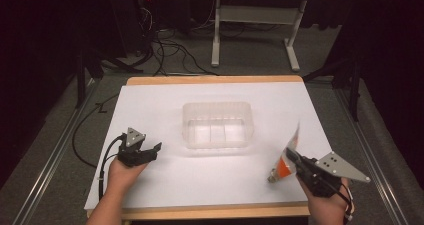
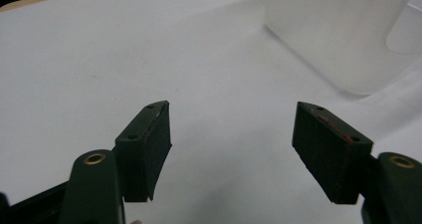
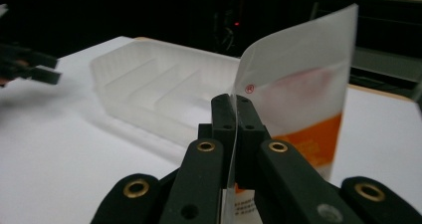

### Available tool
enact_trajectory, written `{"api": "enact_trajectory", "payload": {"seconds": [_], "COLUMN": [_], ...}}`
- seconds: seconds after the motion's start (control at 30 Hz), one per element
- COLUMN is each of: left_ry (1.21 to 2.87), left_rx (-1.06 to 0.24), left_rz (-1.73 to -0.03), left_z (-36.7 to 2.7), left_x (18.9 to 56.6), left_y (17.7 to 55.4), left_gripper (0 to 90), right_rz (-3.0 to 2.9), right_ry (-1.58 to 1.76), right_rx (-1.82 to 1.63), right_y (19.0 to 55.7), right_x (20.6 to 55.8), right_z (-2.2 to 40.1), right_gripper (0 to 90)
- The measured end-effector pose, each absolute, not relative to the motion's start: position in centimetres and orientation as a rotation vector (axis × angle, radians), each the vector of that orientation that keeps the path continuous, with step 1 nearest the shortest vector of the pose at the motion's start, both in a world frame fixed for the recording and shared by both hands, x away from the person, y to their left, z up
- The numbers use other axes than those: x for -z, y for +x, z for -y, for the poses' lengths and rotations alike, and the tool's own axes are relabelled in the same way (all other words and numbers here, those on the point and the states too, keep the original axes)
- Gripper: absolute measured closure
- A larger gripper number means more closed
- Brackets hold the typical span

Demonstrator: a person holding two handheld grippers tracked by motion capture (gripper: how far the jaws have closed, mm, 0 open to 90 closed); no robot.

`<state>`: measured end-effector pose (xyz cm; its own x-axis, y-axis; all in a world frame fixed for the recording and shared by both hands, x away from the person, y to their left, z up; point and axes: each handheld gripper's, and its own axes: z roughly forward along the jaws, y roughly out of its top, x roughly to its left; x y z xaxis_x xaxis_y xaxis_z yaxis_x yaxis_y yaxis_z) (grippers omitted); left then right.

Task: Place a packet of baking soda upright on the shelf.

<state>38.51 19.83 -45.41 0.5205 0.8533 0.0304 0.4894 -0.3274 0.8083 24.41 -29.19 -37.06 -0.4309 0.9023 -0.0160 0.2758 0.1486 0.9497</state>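
Both grippers black: left gripper [image 1: 150,151] and right gripper [image 1: 292,157] each carry a grey three-cornered plate with dark holes, brass-ringed pivots, flat rectangular pads, trailing black cable.

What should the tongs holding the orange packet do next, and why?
Probably carry it left, over the clear tub. The right tongs are shut on the orange packet's edge, it looks lifted off the table, and the tub sits empty nearby.

Clear plastic bin [image 1: 218,124] stands mid-table as sole obstacle; bare white table [image 1: 165,180] runs open along its near side, left flank and right flank.
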Motion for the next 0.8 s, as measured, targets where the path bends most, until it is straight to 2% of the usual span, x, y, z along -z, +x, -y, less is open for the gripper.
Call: {"api": "enact_trajectory", "payload": {"seconds": [0.17, 0.33, 0.43, 0.6, 0.67, 0.7, 0.73, 0.77, 0.8], "left_ry": [1.983, 1.986, 1.986, 1.990, 1.990, 1.989, 1.989, 1.989, 1.989], "left_rx": [-0.596, -0.596, -0.592, -0.597, -0.593, -0.593, -0.593, -0.593, -0.592], "left_rz": [-1.098, -1.102, -1.105, -1.102, -1.102, -1.100, -1.100, -1.100, -1.101], "left_z": [-19.8, -19.9, -19.9, -19.8, -19.8, -19.8, -19.8, -19.8, -19.8], "left_x": [45.5, 45.5, 45.6, 45.6, 45.6, 45.6, 45.6, 45.6, 45.6], "left_y": [38.5, 38.5, 38.6, 38.5, 38.5, 38.5, 38.5, 38.5, 38.5], "left_gripper": [31.8, 31.8, 31.8, 31.8, 31.8, 31.8, 31.8, 31.8, 31.8], "right_rz": [-1.762, -1.799, -1.838, -1.785, -1.771, -1.765, -1.765, -1.760, -1.754], "right_ry": [1.162, 1.155, 1.168, 1.231, 1.226, 1.222, 1.222, 1.224, 1.223], "right_rx": [-1.249, -1.205, -1.140, -1.237, -1.256, -1.266, -1.266, -1.274, -1.273], "right_y": [26.9, 28.7, 29.8, 30.3, 30.3, 30.2, 30.2, 30.1, 30.1], "right_x": [36.1, 35.7, 36.7, 38.0, 38.1, 38.2, 38.2, 38.5, 38.6], "right_z": [31.2, 31.2, 31.0, 31.6, 31.6, 31.6, 31.6, 31.6, 31.6], "right_gripper": [90.0, 90.0, 90.0, 89.7, 87.0, 82.3, 82.3, 76.8, 75.6]}}
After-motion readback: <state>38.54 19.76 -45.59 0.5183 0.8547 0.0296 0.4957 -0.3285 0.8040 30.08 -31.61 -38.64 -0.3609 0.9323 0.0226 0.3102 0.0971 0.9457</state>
